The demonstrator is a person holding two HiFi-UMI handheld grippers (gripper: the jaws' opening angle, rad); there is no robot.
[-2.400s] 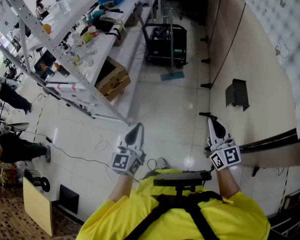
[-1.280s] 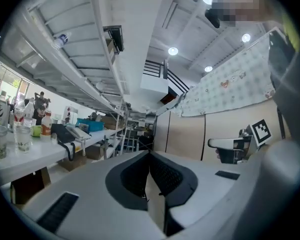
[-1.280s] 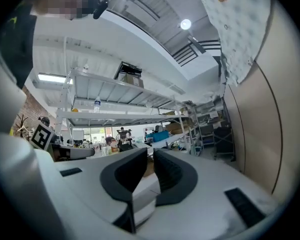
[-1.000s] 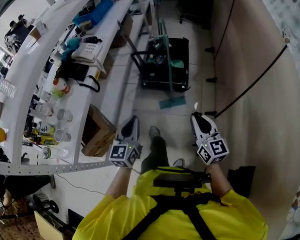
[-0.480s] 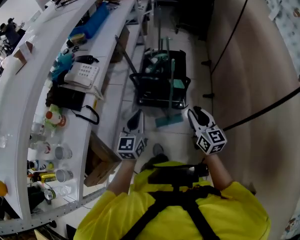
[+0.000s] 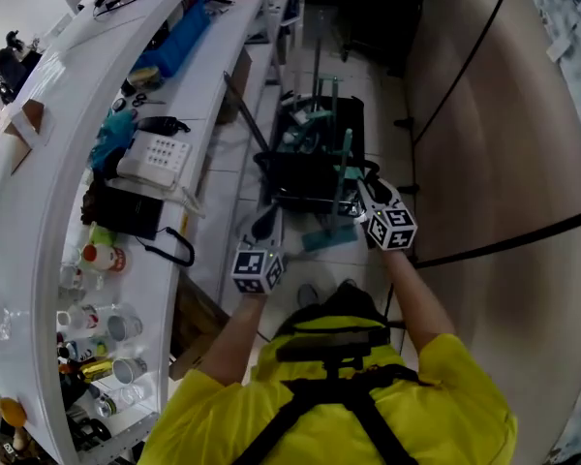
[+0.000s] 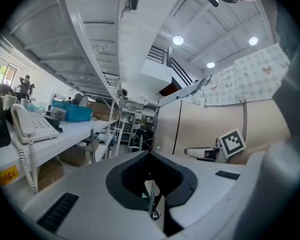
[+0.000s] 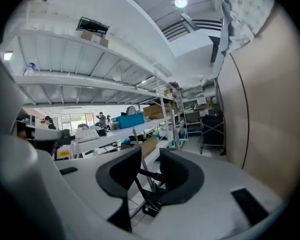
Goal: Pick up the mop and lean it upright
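Observation:
The mop has a teal handle (image 6: 345, 163) that stands against the black cart (image 6: 300, 177), and its flat teal head (image 6: 329, 237) rests on the floor tiles in front. My right gripper (image 6: 360, 188) reaches just right of the handle, close beside it. Its jaws stand apart with nothing pressed between them (image 8: 150, 156), and the cart's black bar shows through the gap. My left gripper (image 6: 264, 223) hangs left of the mop head, away from the mop. Its pads meet at the tips (image 7: 150, 154) and hold nothing.
A long white bench (image 6: 73, 114) runs along the left, carrying a telephone (image 6: 155, 158), a blue bag (image 6: 179, 37) and cups. A cardboard box (image 6: 196, 323) sits under it. A beige wall (image 6: 504, 163) with a black cable (image 6: 462, 77) closes the right side.
The person has walked up to the cart, which now lies just ahead. The right gripper has reached forward to the mop handle, and the left gripper has followed a little.

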